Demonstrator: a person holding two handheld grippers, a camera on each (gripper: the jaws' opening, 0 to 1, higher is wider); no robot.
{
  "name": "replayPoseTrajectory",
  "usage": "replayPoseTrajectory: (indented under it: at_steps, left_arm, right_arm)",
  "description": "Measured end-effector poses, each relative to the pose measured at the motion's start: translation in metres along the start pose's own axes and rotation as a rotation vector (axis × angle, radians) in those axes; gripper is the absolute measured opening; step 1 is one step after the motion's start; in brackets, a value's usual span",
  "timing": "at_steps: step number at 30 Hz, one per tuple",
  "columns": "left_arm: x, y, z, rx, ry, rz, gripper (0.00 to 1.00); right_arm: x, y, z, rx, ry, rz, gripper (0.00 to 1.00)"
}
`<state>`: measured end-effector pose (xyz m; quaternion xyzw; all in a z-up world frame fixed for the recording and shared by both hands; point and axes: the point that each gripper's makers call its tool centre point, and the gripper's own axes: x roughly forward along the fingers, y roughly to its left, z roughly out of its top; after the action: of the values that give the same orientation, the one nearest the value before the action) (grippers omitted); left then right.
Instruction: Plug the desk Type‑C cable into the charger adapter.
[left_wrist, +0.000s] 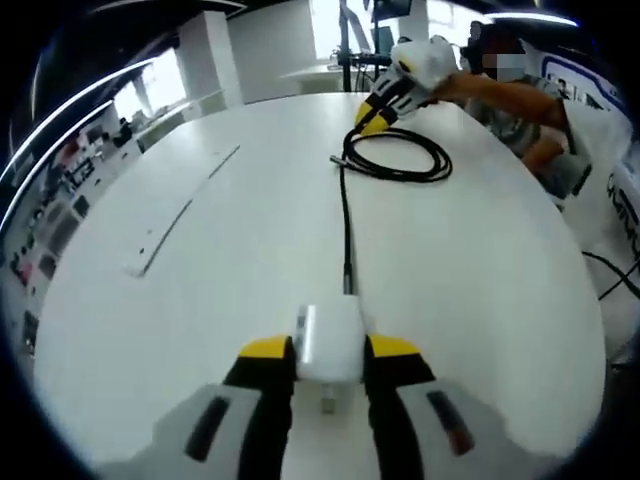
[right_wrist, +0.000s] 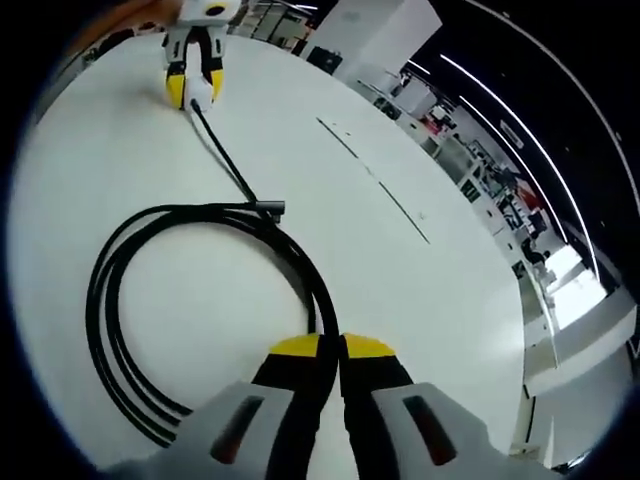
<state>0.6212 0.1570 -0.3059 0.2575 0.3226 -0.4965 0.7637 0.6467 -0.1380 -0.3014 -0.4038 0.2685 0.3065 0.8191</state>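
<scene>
A white charger adapter (left_wrist: 330, 340) sits between black, yellow-tipped jaws on a plain white bench (left_wrist: 230, 260); the black Type-C cable (right_wrist: 130, 300) ends in a silver plug (right_wrist: 272, 209).

A white tabletop (left_wrist: 200, 300) carries a coiled black cable (right_wrist: 130, 330) toward its far edge and a white charger adapter (left_wrist: 330, 340) near its near edge.

one cable (left_wrist: 392, 158), one charger adapter (left_wrist: 329, 341), two tools (left_wrist: 330, 350)
</scene>
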Motion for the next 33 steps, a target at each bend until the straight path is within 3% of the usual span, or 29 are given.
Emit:
replayPoseTrajectory:
  at_steps: [8,18,33]
  left_arm:
    - [0.005,0.030,0.003,-0.032,0.004,0.001,0.26]
    - [0.008,0.033,0.005,-0.028,0.040,0.008,0.26]
    - [0.009,0.036,0.008,-0.004,0.022,0.035,0.27]
  right_arm:
    - [0.006,-0.006,0.001,-0.005,0.029,-0.013,0.05]
    - [0.030,-0.025,0.001,0.047,0.038,-0.040,0.05]
    - [0.031,-0.030,0.005,0.029,0.031,-0.053,0.05]
